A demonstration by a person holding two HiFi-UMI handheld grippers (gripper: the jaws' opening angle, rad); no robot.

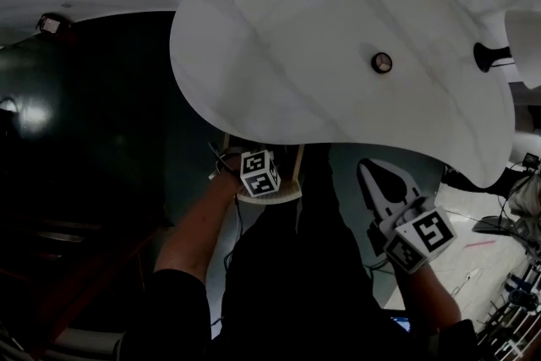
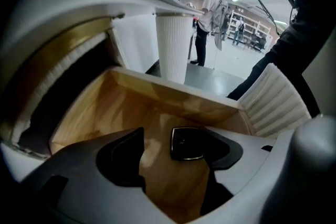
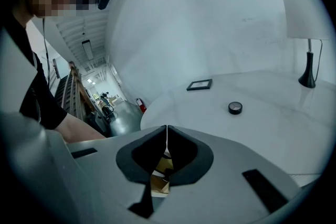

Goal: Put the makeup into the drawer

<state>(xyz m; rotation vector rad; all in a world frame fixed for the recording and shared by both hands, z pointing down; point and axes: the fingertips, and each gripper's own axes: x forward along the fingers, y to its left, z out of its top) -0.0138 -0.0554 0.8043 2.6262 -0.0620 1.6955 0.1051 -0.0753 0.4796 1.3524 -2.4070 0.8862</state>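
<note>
drawer floor (image 2: 105, 113), makeup (image 2: 187, 143) beneath left tongs (image 2: 176, 160)

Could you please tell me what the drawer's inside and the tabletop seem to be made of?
Drawer: light wood with a smooth matt finish, judging by its warm grain streaks. Tabletop: white, smooth, faintly glossy, with thin grey veins. It could be marble or a marble-effect laminate; I cannot tell which.
</note>
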